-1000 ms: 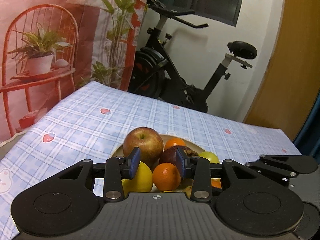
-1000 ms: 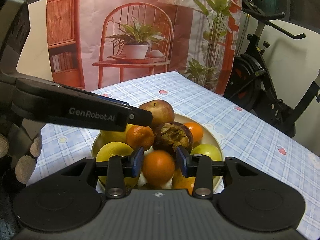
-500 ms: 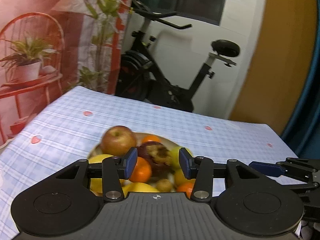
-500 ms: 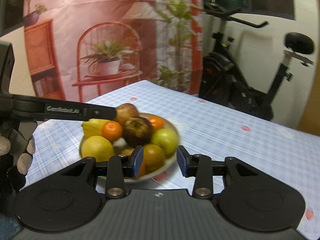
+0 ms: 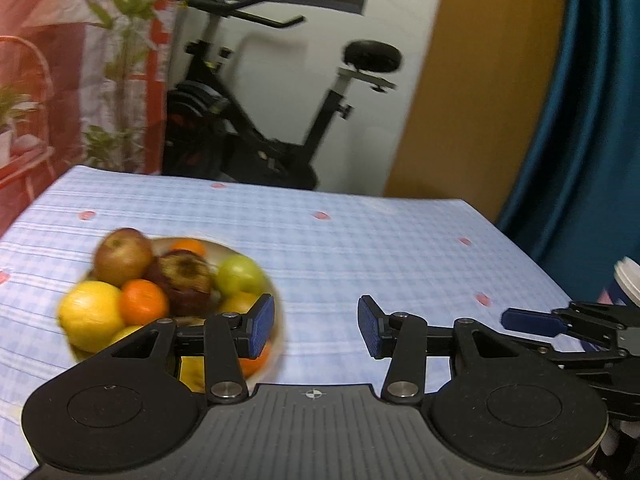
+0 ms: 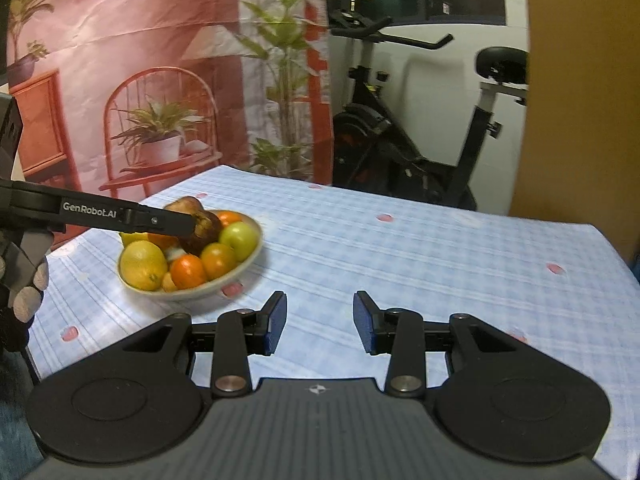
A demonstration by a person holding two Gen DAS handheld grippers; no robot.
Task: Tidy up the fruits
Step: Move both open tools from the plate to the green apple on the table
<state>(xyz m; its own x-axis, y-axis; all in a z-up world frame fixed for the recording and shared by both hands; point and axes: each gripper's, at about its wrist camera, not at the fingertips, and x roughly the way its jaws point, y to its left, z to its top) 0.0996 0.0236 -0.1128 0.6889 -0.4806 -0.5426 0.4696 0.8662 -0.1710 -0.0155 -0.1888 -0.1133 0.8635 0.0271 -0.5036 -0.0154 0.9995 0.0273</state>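
Observation:
A cream bowl (image 5: 218, 243) (image 6: 192, 293) piled with fruit sits on the blue checked tablecloth (image 5: 360, 240). In it lie a red apple (image 5: 122, 256), a lemon (image 5: 90, 314) (image 6: 143, 264), an orange (image 5: 144, 302) (image 6: 188, 272), a green apple (image 5: 240, 276) (image 6: 239, 238) and a dark mangosteen (image 5: 184, 276) (image 6: 206, 229). My left gripper (image 5: 316, 320) is open with nothing between its pads, just right of the bowl; its left finger overlaps the bowl's near rim. In the right wrist view the left gripper (image 6: 176, 222) reaches across the fruit. My right gripper (image 6: 319, 316) is open and holds nothing over bare cloth, right of the bowl.
An exercise bike (image 5: 260, 128) (image 6: 420, 152) stands behind the table's far edge, beside a printed pink backdrop (image 6: 120, 40). A white-lidded cup (image 5: 628, 280) shows at the right edge near the right gripper (image 5: 528, 322). A gloved hand (image 6: 24, 280) holds the left gripper's handle.
Both views have swung to the right, so the bowl has slid to the left. My left jaws have widened. The right gripper has drawn away from the fruit to bare cloth.

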